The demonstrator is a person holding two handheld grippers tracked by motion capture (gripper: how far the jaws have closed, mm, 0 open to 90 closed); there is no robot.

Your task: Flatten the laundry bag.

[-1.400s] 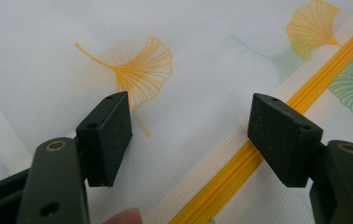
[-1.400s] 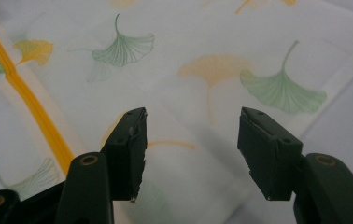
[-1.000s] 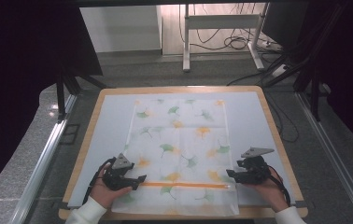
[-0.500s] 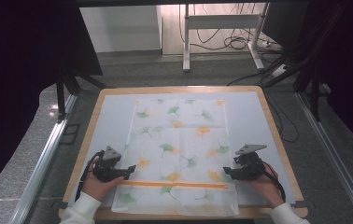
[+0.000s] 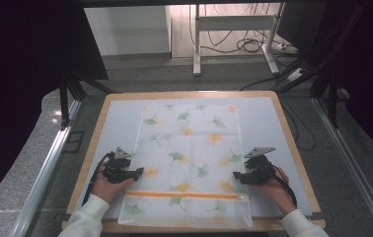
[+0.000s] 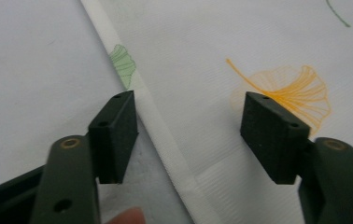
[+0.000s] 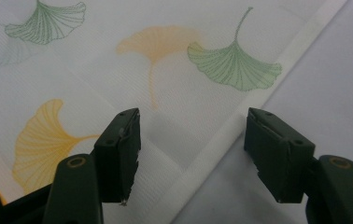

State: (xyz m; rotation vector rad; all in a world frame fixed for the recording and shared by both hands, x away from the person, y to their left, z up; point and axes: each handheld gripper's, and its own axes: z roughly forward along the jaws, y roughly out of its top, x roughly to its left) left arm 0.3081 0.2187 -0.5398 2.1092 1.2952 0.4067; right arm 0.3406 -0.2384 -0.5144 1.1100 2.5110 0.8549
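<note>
Lying flat on the bench (image 5: 100,123), the leaf-printed cloth (image 5: 189,158) has the left claw (image 5: 136,173) straddling its left hem, jaws just narrowed yet gaping; the right claw (image 5: 237,175) gapes over the right hem.

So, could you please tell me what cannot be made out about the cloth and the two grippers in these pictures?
- High view: the left gripper and right gripper are too small to show whether their jaws touch the cloth.
- Left gripper view: the cloth's hem runs between open jaws; contact unclear.
- Right gripper view: the frame edge cuts off the cloth's corners.
</note>
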